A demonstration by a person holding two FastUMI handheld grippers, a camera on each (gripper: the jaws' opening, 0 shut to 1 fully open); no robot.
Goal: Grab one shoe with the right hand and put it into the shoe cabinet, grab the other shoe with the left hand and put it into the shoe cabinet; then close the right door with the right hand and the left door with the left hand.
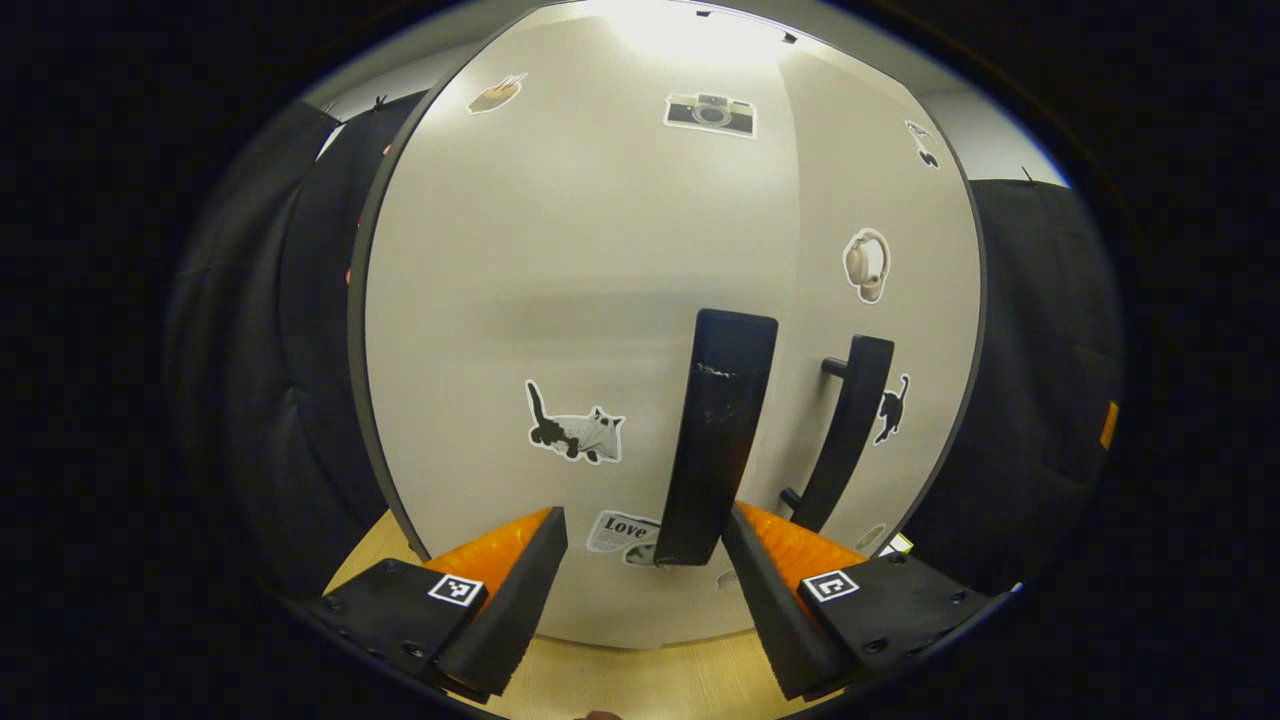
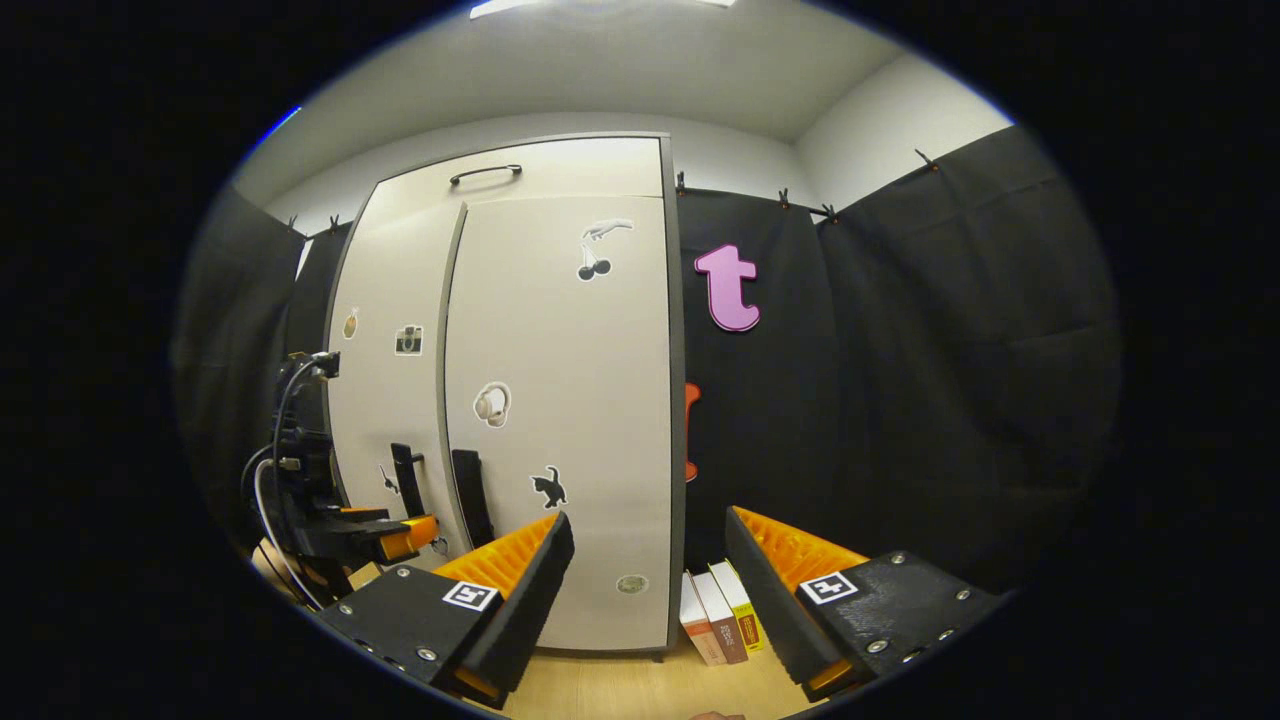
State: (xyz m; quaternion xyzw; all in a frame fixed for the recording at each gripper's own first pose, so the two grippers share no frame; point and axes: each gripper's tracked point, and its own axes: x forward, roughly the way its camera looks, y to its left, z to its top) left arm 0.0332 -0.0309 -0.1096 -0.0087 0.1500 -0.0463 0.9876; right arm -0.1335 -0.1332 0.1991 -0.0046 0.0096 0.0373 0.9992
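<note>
The shoe cabinet (image 2: 560,400) fills the right gripper view from ten to six o'clock, right door (image 2: 565,420) shut, left door (image 1: 580,330) nearly home; shoes presumably inside. Left gripper (image 1: 645,560), jaws wide and empty, faces the left handle (image 1: 718,435) at six o'clock, so I judge the closing push remains; right gripper (image 2: 648,565) hangs wide and empty

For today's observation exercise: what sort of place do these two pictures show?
Probably a staged recording booth, not a real home: black cloth hangs as walls around a pale cabinet covered in stickers, with books standing on the wooden floor beside it.

Left gripper (image 1: 644,560) close up to cabinet door (image 1: 560,300), door handle (image 1: 718,430) between open fingers. Right gripper (image 2: 648,575) has free room; books (image 2: 718,603) on floor beside cabinet.
</note>
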